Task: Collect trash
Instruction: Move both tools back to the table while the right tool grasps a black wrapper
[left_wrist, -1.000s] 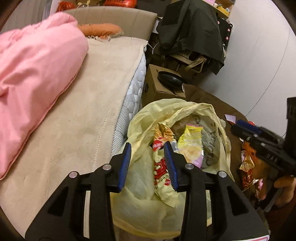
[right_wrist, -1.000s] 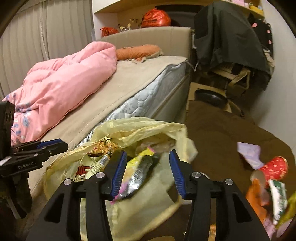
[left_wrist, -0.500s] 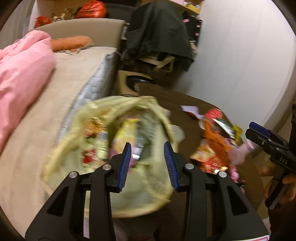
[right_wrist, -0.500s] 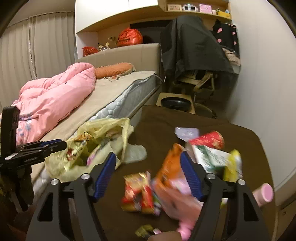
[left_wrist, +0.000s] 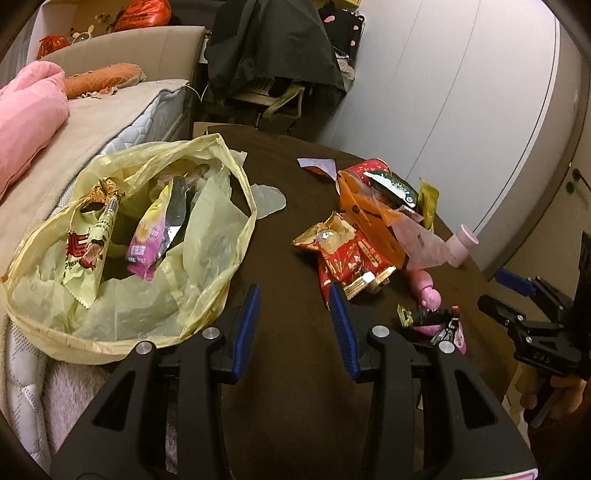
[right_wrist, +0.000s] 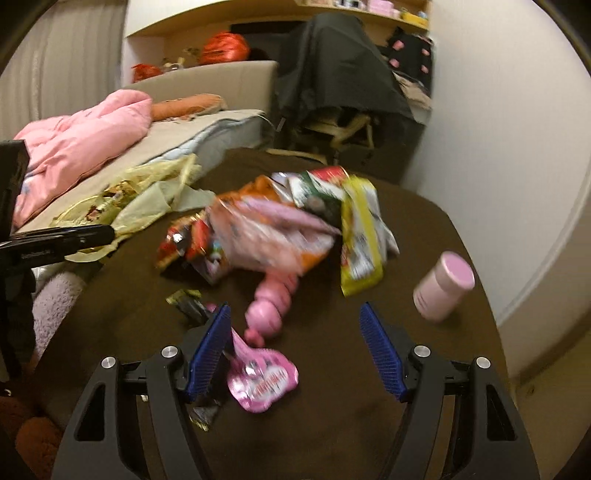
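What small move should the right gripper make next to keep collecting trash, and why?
Probably lower the right gripper onto the pink wrapper and close. Its jaws stand wide and hold nothing, the wrapper lies loose on the brown table just below them, and the yellow trash bag gapes nearby.

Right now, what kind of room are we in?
Most likely a bedroom: a bed with a pink duvet, and a chair draped in dark clothes beside it.
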